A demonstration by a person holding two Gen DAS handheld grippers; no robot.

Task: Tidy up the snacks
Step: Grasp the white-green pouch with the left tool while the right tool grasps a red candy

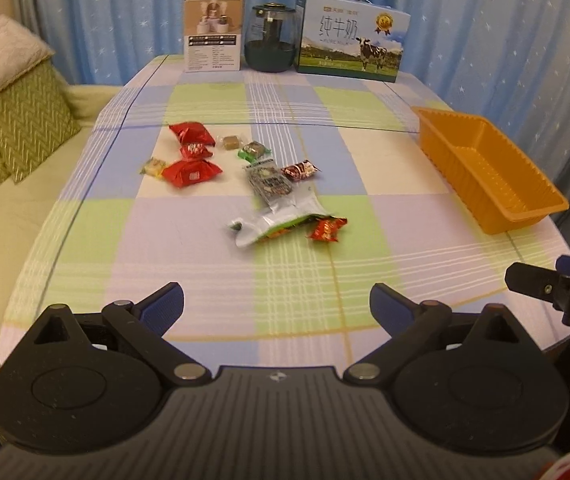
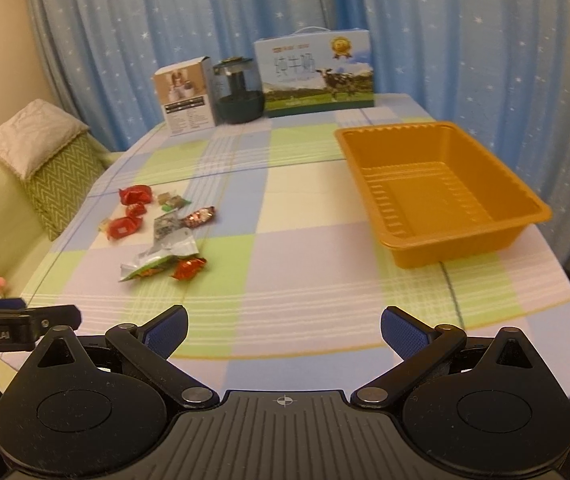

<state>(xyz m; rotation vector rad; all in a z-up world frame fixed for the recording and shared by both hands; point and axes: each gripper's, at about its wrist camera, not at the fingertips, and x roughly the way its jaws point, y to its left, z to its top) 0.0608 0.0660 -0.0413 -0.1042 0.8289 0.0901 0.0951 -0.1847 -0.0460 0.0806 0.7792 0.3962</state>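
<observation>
Several wrapped snacks lie scattered mid-table: red packets [image 1: 190, 171], a green candy [image 1: 254, 151], a dark sachet [image 1: 269, 182], a silver-green torn bag [image 1: 273, 224] and a small red candy [image 1: 327, 229]. The same pile shows in the right wrist view [image 2: 157, 232]. An empty orange tray [image 1: 489, 168] [image 2: 441, 192] stands on the right. My left gripper [image 1: 277, 312] is open and empty above the table's near edge. My right gripper [image 2: 284, 332] is open and empty, also at the near edge, and shows at the right of the left view [image 1: 557, 292].
A checked tablecloth [image 1: 325, 280] covers the table. At the back stand a white box [image 1: 213, 32], a dark glass jar [image 1: 270, 38] and a milk carton box [image 1: 351, 36]. A sofa with a green cushion [image 1: 21, 128] lies to the left. Blue curtains hang behind.
</observation>
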